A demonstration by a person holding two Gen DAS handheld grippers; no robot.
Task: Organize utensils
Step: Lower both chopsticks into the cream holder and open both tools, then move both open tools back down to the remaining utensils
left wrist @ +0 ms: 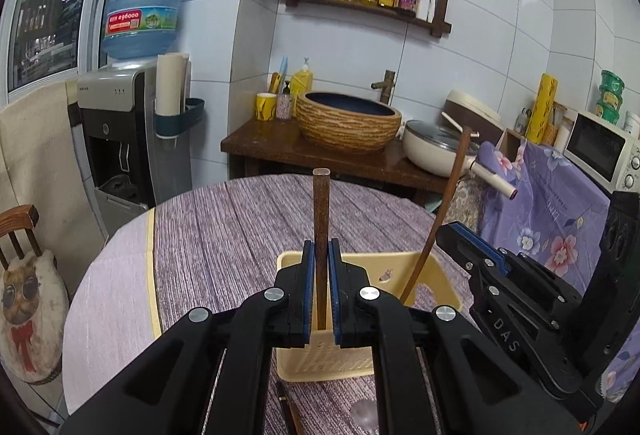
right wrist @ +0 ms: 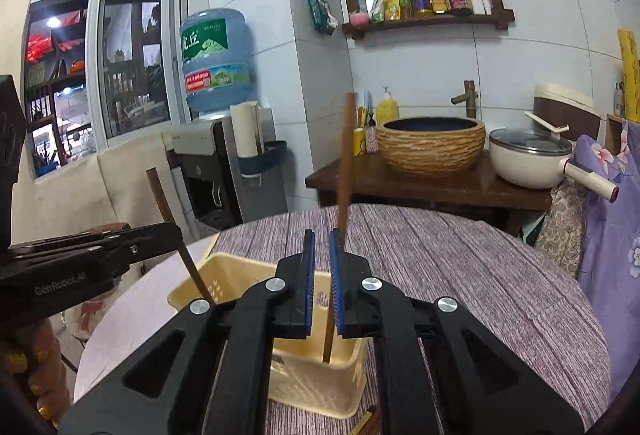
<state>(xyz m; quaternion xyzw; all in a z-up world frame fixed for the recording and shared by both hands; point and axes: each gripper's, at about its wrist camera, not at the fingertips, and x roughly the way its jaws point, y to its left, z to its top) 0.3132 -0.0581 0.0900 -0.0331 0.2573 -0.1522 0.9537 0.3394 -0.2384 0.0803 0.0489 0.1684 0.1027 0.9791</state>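
Brown wooden chopstick clamped upright in the left gripper, jaws pinched on its mid-shaft, tip dipping into the cream plastic basket below. Right gripper likewise clamps a second chopstick, which leans slightly toward 1 o'clock and has its lower end inside the same basket. Both held vertical, likely so they drop in standing rather than lying across the rim. Basket sits on the purple striped tablecloth, directly under both tools; in the left view the right gripper is at 3 o'clock of the left one. One more dark utensil lies on the cloth at 6 o'clock of the basket, not yet sorted
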